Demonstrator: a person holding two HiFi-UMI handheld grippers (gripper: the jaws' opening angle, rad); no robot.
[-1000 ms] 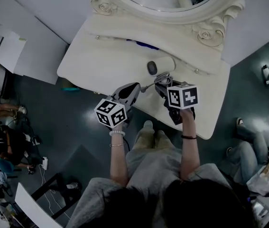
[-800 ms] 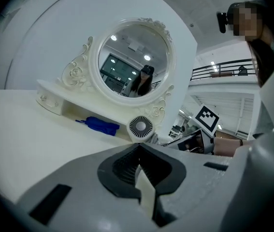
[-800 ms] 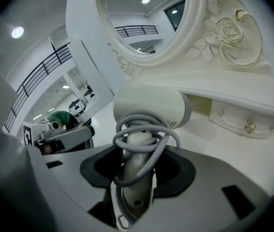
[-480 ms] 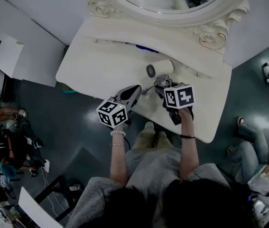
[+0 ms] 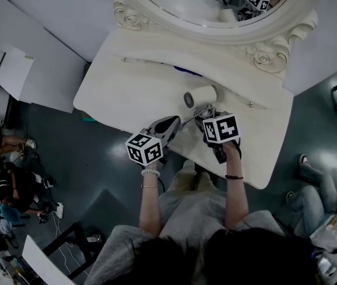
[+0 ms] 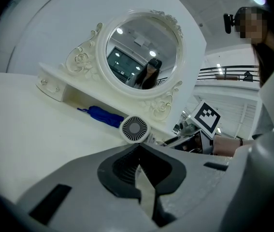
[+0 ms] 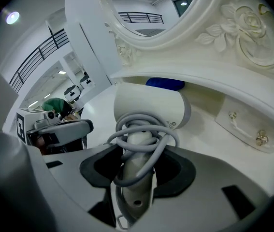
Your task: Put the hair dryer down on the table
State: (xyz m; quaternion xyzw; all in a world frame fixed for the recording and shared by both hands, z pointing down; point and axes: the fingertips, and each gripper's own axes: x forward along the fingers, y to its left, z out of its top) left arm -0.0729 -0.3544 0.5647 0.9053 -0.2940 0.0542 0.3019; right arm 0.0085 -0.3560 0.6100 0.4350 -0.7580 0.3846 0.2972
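We are clamping right gripper (image 5: 205, 113) jaws on hair dryer (image 7: 149, 109) handle, cord coiled round it. Barrel lying crosswise ahead of jaws, low over white surface (image 5: 126, 94); contact unclear. Handle running back toward us. Left gripper (image 6: 139, 170) jaws together, empty, just beside. We are judging straight lowering next.

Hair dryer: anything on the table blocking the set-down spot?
Nothing visible. The hair dryer, its handle clamped in the right gripper, is over bare table. The blue object lies farther back, under the mirror shelf, apart from it.
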